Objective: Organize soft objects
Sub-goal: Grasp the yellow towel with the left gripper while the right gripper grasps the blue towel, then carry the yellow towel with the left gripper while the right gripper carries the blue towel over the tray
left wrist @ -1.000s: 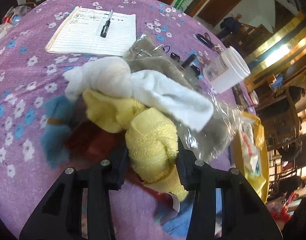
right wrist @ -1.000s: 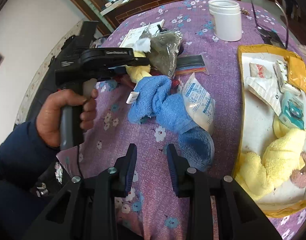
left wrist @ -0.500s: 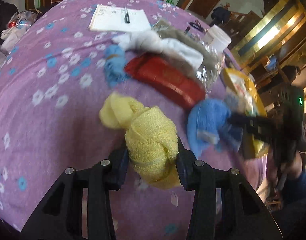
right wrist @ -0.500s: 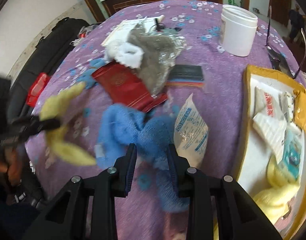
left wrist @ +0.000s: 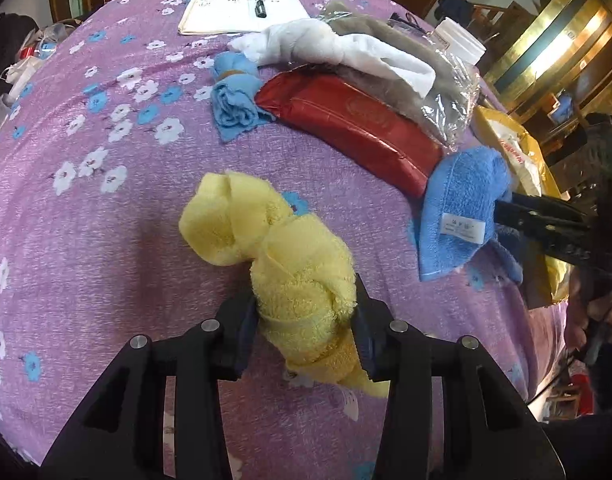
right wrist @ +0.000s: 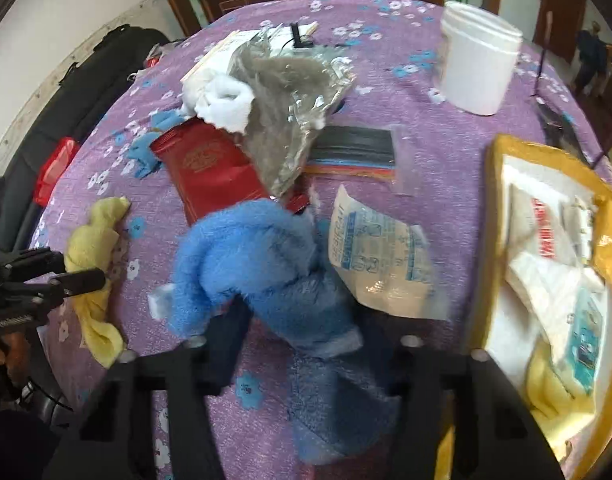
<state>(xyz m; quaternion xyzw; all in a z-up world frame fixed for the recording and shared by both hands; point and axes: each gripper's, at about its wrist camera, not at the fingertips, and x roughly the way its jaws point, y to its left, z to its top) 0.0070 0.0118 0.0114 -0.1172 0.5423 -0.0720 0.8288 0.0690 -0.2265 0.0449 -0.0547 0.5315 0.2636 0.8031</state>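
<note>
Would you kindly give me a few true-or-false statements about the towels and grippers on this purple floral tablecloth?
1. The left gripper clamps the knotted yellow terry towel. True.
2. The white plastic jar lies on its side. False: it stands upright.
3. The fluffy blue terry towel lies between the right gripper's fingers. True.
4. The red leather pouch sits in the yellow-rimmed tray. False: it lies on the cloth.
</note>
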